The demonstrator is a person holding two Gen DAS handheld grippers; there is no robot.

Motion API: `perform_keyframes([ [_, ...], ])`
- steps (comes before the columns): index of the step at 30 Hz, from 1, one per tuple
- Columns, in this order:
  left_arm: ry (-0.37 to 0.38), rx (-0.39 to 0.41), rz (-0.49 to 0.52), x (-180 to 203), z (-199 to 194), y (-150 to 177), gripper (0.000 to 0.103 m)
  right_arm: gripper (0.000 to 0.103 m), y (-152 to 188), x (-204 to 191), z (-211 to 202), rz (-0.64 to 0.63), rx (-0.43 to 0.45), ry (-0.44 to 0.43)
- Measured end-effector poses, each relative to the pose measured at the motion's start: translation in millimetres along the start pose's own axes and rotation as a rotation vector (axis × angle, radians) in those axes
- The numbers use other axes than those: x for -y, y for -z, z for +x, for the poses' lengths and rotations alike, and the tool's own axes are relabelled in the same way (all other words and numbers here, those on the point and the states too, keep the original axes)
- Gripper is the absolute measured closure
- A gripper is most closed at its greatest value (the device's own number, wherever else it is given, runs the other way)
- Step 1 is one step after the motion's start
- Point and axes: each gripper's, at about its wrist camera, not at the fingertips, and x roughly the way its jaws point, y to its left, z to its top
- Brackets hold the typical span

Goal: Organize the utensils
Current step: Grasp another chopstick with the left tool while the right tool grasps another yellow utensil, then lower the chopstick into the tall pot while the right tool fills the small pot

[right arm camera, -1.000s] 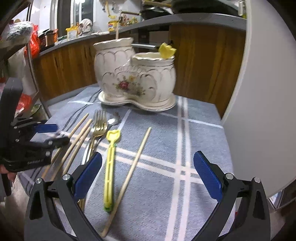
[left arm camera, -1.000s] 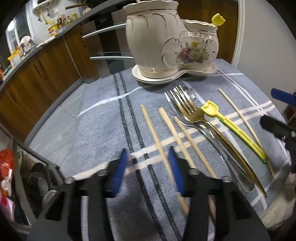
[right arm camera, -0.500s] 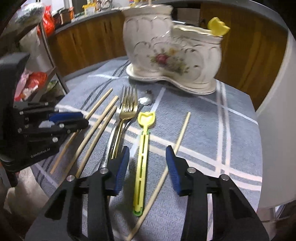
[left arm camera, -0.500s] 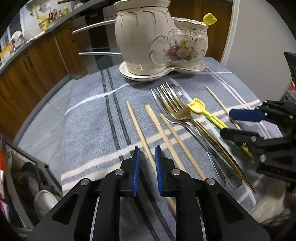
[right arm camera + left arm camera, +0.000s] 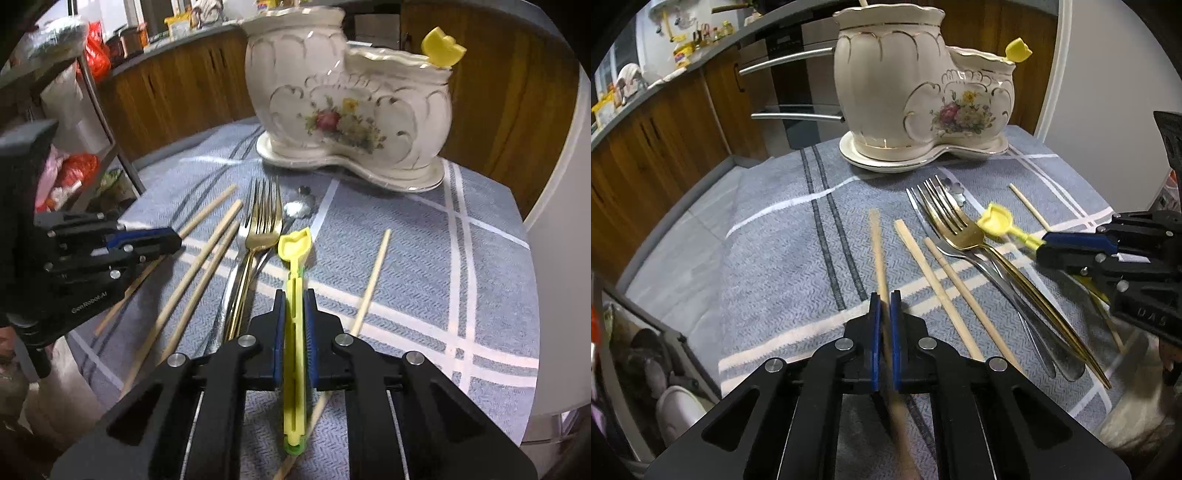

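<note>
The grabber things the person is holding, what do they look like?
Both look the same. The left gripper and the right gripper are black, angular frames with cut-out holes, round silver screws at the joints, and two flat blue pads at the tips. White lettering is printed on their sides. No cables or sleeves show.

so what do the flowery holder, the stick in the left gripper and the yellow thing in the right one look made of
Holder: likely glazed ceramic, glossy cream with gilt trim. Stick: pale, matte, probably bamboo or wood. Yellow utensil: looks like moulded plastic, bright uniform colour with a slotted handle.
</note>
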Motion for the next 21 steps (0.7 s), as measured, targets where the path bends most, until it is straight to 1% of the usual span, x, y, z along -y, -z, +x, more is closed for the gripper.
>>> perform_keyframes([
  [8,0.025,0.062,-0.017,-11.0,-22.8,-2.3,0.098,0.093,-4.7,14.7,-28.3,0.047,0.112,-0.039],
  [11,0.06,0.121,-0.018,-16.4,-41.0,-6.5,0.098,0.093,-10.5,17.8,-36.1,0.062,0.16,-0.053],
  [15,0.1,0.206,-0.02,-20.2,-63.6,-20.5,0.098,0.093,-26.8,20.3,-50.7,0.073,0.258,-0.069],
  [19,0.137,0.324,-0.026,-20.8,-89.4,-46.7,0.098,0.093,-50.5,29.5,-67.6,0.093,0.365,-0.062],
  [21,0.142,0.378,-0.02,-20.6,-98.4,-62.8,0.098,0.093,-65.0,36.4,-73.6,0.111,0.424,-0.063],
])
